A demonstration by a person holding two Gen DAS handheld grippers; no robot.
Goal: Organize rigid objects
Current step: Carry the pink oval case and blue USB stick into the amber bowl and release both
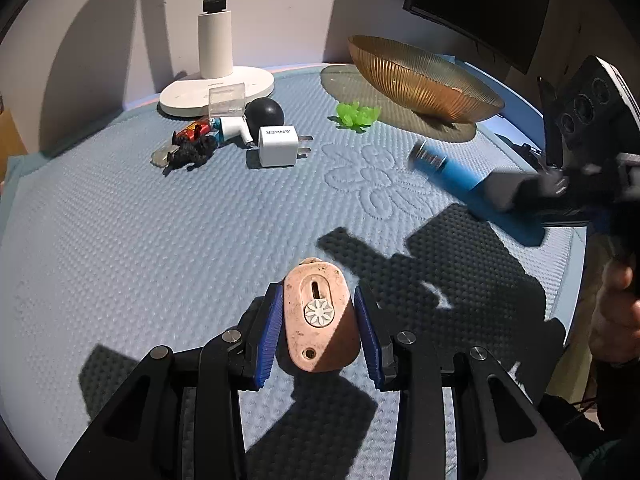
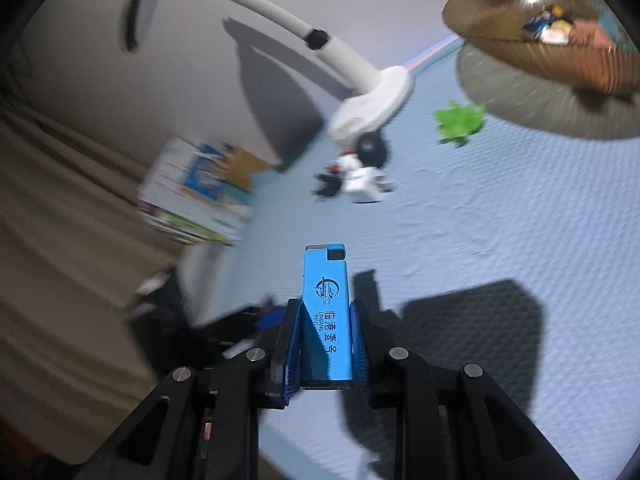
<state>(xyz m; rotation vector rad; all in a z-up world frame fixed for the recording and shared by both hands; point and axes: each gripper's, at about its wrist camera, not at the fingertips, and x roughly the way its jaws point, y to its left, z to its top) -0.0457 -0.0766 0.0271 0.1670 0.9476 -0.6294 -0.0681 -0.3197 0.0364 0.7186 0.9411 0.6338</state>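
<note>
The left gripper point(image 1: 320, 320) has its blue pads on either side of a pink paper punch point(image 1: 320, 316), apparently clamped on its flanks and holding it above the blue quilted mat point(image 1: 120, 260). The right gripper point(image 2: 326, 344) is closed on the lower half of a blue lighter point(image 2: 326, 312), whose top points toward 12 o'clock in the right wrist view. The amber ribbed bowl point(image 2: 520, 56), already holding a few small items, sits at 1 o'clock there. Still on the mat, around 11 o'clock from the left wrist, lie the Anker charger point(image 1: 278, 146), a black ball point(image 1: 264, 114) and a green plastic toy point(image 1: 356, 114). The right view is motion-blurred, suggesting a fast swing: the smooth lighter could slip, or strike the bowl rim. The punch's rounded sides may twist out.
</note>
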